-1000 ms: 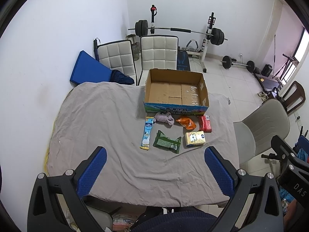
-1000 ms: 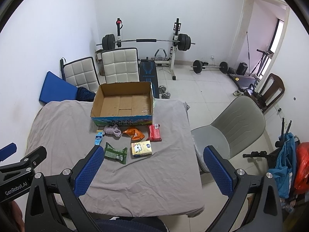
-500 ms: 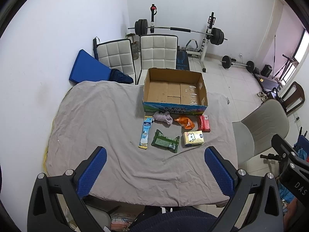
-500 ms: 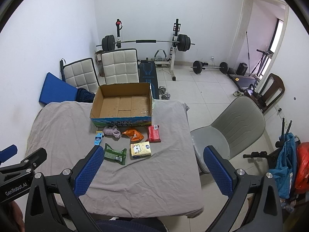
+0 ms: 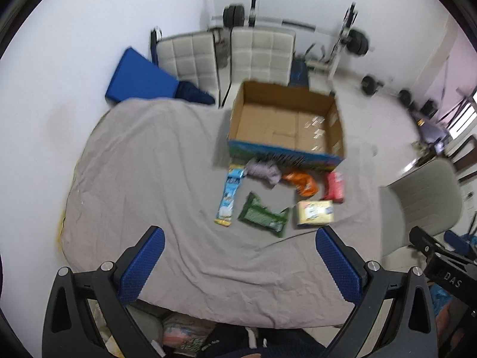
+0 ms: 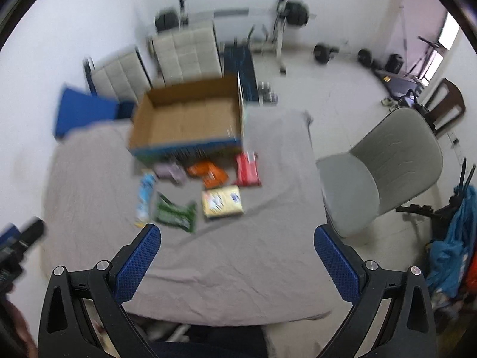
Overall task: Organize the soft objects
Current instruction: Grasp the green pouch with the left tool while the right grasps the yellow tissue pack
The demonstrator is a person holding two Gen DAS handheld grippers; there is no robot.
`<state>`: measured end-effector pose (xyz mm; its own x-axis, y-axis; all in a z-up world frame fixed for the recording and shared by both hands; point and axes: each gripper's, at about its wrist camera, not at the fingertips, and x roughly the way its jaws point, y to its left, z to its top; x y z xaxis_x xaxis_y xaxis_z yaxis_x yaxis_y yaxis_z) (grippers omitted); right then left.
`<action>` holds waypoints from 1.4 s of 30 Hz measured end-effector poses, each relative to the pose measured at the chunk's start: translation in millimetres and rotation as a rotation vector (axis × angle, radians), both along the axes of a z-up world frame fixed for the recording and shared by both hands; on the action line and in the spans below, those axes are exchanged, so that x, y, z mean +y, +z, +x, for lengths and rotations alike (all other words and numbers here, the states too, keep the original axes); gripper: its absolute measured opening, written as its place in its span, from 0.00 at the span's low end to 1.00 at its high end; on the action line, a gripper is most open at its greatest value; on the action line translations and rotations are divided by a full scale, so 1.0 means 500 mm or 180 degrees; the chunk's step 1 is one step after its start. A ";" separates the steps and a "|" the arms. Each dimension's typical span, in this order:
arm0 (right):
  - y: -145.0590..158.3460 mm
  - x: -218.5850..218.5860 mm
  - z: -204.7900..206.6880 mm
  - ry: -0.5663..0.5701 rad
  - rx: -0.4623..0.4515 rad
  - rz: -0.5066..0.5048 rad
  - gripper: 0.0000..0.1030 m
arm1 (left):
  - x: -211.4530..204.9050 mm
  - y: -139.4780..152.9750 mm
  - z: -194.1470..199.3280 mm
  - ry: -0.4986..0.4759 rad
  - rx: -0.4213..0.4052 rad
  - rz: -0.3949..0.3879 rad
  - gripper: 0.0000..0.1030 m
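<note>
Both tools, left tool [image 5: 238, 256] and right tool [image 6: 237, 253], are released, nothing held, and are brought nearer the cardboard box [image 5: 284, 126] than a second ago; approach is judged begun. Six soft packets [image 5: 263, 214] are left unsorted on the bench [image 5: 143, 161], just before the box front

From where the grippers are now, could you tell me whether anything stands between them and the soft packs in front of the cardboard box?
Nothing visible does. Both the left gripper and right gripper are open above bare grey cloth. The green pack and yellow pack lie nearest, and the cardboard box behind them is open-topped and holds nothing.
</note>
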<state>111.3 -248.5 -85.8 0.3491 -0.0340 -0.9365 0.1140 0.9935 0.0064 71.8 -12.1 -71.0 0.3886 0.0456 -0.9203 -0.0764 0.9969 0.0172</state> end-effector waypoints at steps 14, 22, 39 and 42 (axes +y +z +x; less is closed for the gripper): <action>-0.536 0.125 0.263 0.2311 0.1184 -0.0695 1.00 | 0.010 -0.498 0.158 0.0609 0.1735 -0.0554 1.00; -0.715 0.196 0.288 0.3273 0.1666 -0.0969 0.99 | 0.021 -0.601 0.160 0.0971 0.2106 -0.0746 1.00; -0.726 -0.031 0.336 0.0846 0.2171 0.0579 0.72 | 0.004 -0.742 0.283 0.1544 0.2252 -0.1578 0.54; -0.734 -0.054 0.295 0.0571 0.2248 0.0594 0.70 | -0.040 -0.728 0.298 0.1000 0.2129 -0.1026 0.47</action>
